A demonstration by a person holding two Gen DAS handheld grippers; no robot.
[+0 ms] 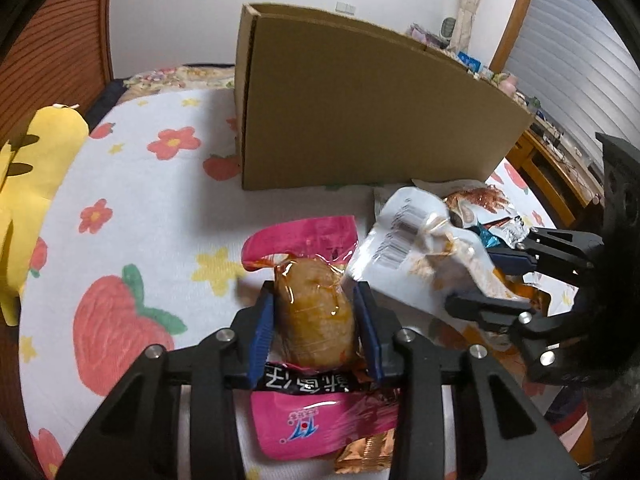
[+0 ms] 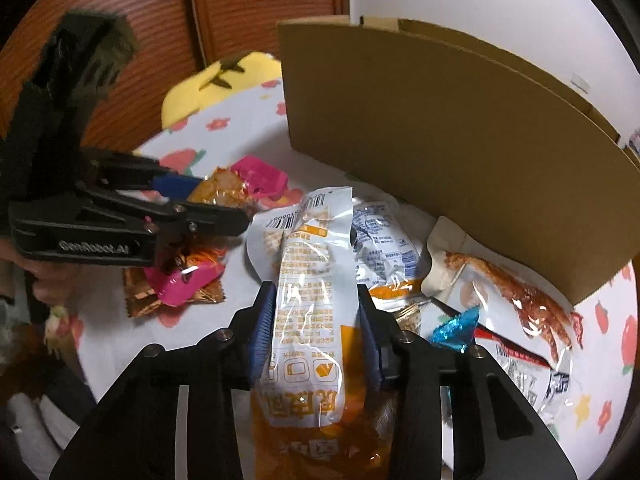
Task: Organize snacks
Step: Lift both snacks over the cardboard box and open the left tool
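Observation:
My left gripper [image 1: 314,300] is shut on a pink snack packet [image 1: 316,316] with a brown piece showing through its clear window, held just above the cloth. My right gripper [image 2: 316,304] is shut on a white and orange snack bag [image 2: 312,280]. That bag also shows in the left wrist view [image 1: 416,256], at the right. The left gripper shows in the right wrist view [image 2: 212,200], at the left, with the pink packet [image 2: 260,178] in it. An open brown cardboard box [image 1: 360,112] stands upright behind the snacks; it also shows in the right wrist view [image 2: 440,140].
Several more snack packets lie on the fruit-print cloth [image 1: 132,208]: a white bag with a red-brown picture [image 2: 508,292], a blue foil wrapper [image 2: 456,328], an orange foil packet [image 2: 172,292]. A yellow plush toy [image 1: 28,184] sits at the far left. Wooden doors stand behind.

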